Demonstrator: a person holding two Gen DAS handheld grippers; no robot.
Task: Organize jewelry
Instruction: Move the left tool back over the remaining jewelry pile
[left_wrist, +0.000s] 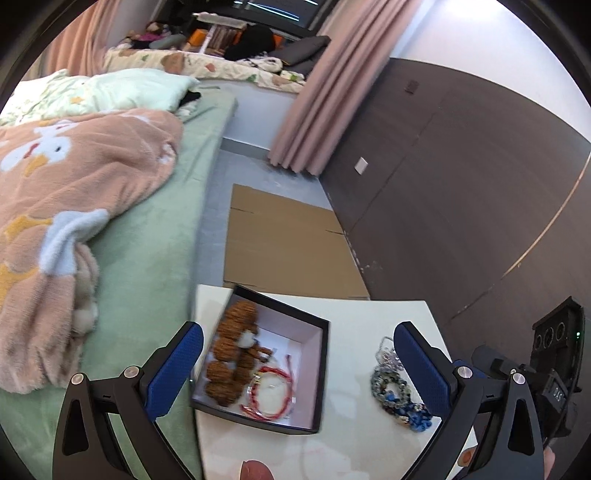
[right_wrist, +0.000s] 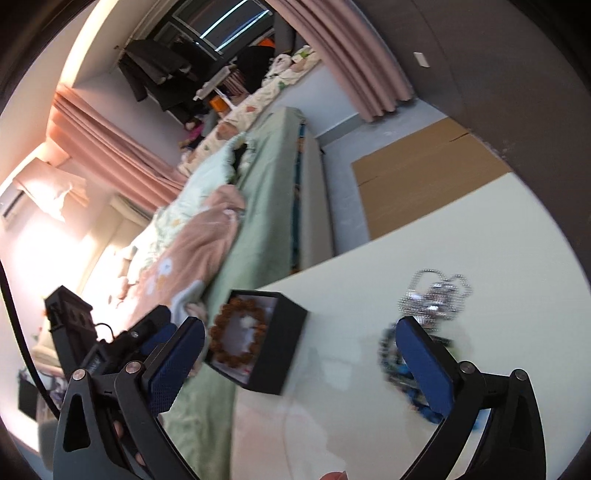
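Hovering over table (left_wrist: 354, 317): L gripper (left_wrist: 299, 363), R gripper (right_wrist: 301, 360) both spread, nothing held.

Blue bead bracelet (right_wrist: 402, 369) blurred, partly behind claw finger (right_wrist: 424, 365)

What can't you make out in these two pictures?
- Blue beads: partly behind the left gripper's finger in the left view; smeared by motion blur and behind the right gripper's finger in the right view.
- Silver chain: blurred in the right view, links unclear.
- Red bracelet: hidden by the box wall in the right view.
- Table: cut off at both bottom edges.
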